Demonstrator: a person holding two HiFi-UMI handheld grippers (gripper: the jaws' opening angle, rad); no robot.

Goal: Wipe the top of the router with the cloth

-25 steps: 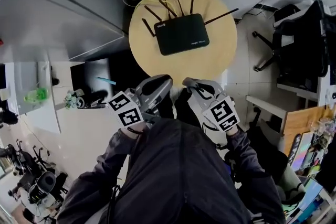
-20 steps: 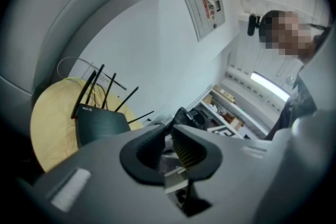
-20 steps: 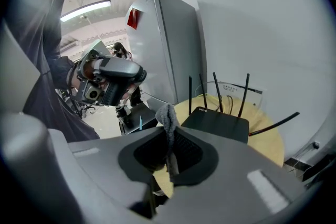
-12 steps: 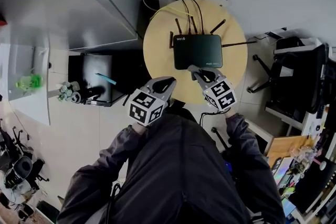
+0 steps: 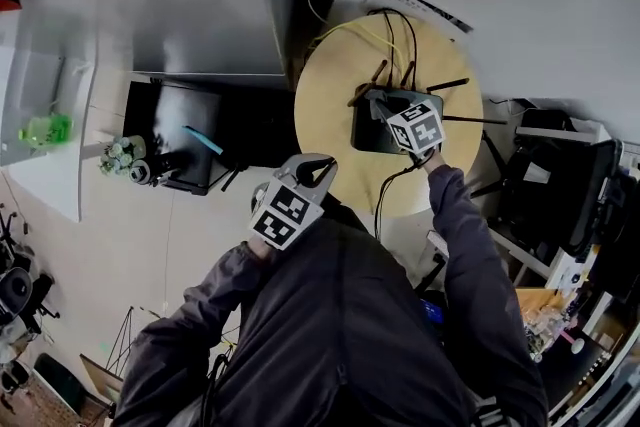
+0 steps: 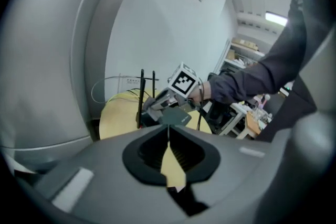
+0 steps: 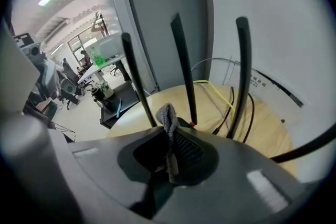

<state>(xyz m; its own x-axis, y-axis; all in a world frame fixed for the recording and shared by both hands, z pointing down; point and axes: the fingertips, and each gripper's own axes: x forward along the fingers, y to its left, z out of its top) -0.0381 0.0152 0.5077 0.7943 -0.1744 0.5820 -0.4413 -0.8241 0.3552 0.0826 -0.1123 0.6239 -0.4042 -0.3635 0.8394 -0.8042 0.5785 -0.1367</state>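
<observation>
Cloth (image 7: 167, 115) is clamped in the right tool (image 5: 384, 111), which has moved from the worktop (image 5: 325, 120) edge to above the router (image 5: 364, 133); left tool (image 5: 318, 167) stays back, jaws together.

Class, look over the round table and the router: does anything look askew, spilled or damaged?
Nothing looks spilled or damaged. The router sits flat on the round table; only its antennas splay at different angles and cables loop loosely behind it.
</observation>
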